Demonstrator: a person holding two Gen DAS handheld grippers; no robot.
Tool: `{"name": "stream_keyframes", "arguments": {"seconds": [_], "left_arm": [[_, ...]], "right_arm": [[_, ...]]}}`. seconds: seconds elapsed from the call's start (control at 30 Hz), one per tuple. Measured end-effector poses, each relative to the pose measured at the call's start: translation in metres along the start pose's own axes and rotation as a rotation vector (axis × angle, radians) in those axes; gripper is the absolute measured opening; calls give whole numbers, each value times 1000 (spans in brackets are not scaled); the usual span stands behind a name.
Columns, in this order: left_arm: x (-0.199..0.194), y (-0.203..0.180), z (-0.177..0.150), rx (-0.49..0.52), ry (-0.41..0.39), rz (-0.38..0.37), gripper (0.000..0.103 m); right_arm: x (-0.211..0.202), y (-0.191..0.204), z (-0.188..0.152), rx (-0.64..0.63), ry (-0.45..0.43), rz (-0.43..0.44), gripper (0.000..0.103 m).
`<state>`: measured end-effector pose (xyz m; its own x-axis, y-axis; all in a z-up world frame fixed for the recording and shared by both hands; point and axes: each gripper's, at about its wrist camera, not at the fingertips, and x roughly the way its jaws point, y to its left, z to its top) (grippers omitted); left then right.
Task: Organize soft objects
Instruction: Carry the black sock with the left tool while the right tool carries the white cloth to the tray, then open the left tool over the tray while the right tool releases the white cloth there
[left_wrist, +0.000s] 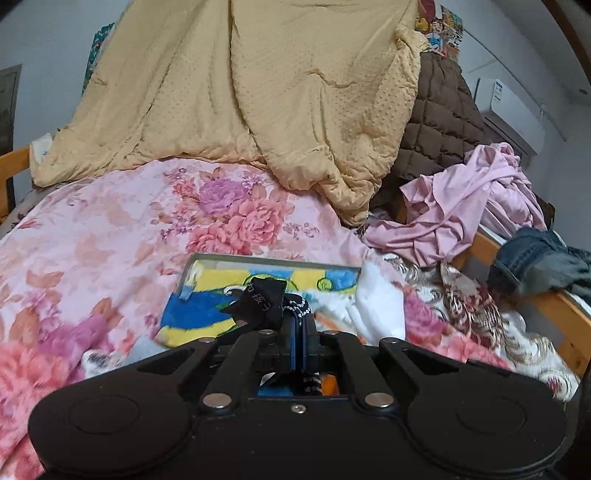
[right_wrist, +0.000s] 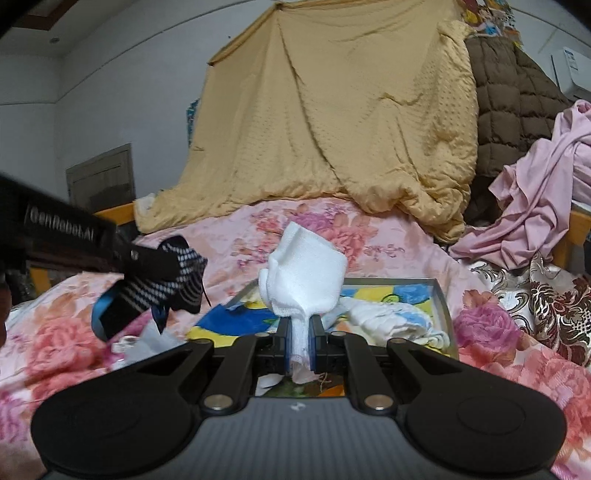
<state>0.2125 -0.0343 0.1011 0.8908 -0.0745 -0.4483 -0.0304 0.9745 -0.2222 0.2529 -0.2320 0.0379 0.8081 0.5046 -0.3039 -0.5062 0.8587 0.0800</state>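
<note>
My left gripper (left_wrist: 300, 325) is shut on a black sock with white dotted stripes (left_wrist: 264, 301), held above a shallow tray (left_wrist: 258, 259) with a blue and yellow cartoon bottom. From the right wrist view the left gripper (right_wrist: 159, 280) and the sock (right_wrist: 181, 280) show at the left, above the floral bedspread. My right gripper (right_wrist: 300, 332) is shut on a white cloth (right_wrist: 304, 277) that stands up between its fingers, over the tray (right_wrist: 441, 306). More white cloths (right_wrist: 388, 317) lie in the tray.
The bed is covered by a pink floral bedspread (left_wrist: 110, 240). A yellow quilt (left_wrist: 240, 92), a brown quilted coat (left_wrist: 439, 114) and crumpled pink fabric (left_wrist: 461, 206) are piled at the back and right. Jeans (left_wrist: 535, 262) hang over the wooden bed rail (left_wrist: 554, 306).
</note>
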Motion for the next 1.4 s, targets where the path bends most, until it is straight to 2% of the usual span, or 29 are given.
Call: {"name": "stream_keyframes", "arguments": {"seconds": [0.43, 0.6, 0.77, 0.97, 1.4], "left_arm": [[111, -10, 36, -3, 48, -1, 2], [149, -26, 47, -25, 32, -17, 2], [187, -43, 49, -41, 47, -13, 2], [213, -46, 42, -49, 81, 6, 2], [236, -18, 30, -149, 154, 61, 4]], "right_arm": [[68, -64, 7, 96, -3, -45, 10], [84, -84, 7, 89, 15, -97, 10], [99, -100, 7, 123, 43, -90, 11], [111, -106, 8, 116, 59, -77, 11], [124, -98, 7, 108, 77, -24, 13]]}}
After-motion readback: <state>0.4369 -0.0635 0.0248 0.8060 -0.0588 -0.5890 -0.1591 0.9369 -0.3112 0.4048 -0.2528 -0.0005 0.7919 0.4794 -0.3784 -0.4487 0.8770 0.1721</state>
